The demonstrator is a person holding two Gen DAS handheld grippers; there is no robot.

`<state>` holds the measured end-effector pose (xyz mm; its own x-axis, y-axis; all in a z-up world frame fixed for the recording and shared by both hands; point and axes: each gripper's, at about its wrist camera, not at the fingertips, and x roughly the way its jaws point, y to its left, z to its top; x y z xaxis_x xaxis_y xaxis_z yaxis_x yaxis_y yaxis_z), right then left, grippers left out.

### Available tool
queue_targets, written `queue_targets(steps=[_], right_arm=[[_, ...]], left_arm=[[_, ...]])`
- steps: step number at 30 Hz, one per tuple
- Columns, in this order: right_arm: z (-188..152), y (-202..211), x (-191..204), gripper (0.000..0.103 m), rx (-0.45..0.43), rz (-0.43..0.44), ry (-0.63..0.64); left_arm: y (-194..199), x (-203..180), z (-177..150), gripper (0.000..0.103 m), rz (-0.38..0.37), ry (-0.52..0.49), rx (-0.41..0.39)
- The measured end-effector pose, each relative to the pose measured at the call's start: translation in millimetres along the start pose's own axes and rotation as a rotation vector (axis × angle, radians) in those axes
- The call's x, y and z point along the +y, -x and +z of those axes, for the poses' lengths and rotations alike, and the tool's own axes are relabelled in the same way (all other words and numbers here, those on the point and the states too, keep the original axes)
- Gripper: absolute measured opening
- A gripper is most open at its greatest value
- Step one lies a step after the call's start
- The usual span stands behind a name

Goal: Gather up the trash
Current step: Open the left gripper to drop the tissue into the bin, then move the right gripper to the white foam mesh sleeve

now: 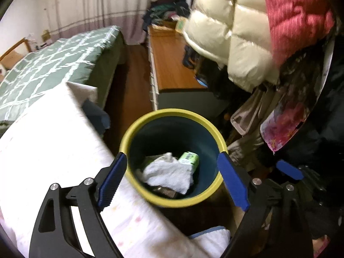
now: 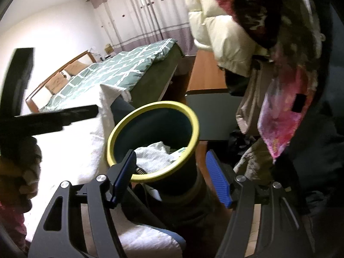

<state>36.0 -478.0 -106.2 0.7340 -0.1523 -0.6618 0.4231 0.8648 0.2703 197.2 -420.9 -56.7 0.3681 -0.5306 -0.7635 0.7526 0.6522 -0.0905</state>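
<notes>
Yellow-rimmed bin (image 1: 137, 129) stands upright, mouth up; towel-like wad (image 1: 169, 172) inside.

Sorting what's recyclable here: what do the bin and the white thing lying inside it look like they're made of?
The trash bin looks like moulded plastic: a smooth yellow-green rim and a matte dark teal inner wall, seamless. The white wad inside looks like soft cloth or thick paper towel, crumpled with a nubbly weave; blur leaves that open. Beside it, the green packet appears printed card or plastic, with a barcode.

Bin (image 1: 211, 133) on floor, towel (image 1: 169, 172) and carton (image 1: 190, 158) inside; bed (image 1: 53, 64) behind-left, coats (image 1: 236, 43) right
</notes>
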Motion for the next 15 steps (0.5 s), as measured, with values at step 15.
queue_targets(steps=[15], right_arm=[[-13, -19, 125, 0.065, 0.069, 0.133, 0.245]], left_arm=[[184, 128, -128, 0.093, 0.281, 0.287, -0.188]])
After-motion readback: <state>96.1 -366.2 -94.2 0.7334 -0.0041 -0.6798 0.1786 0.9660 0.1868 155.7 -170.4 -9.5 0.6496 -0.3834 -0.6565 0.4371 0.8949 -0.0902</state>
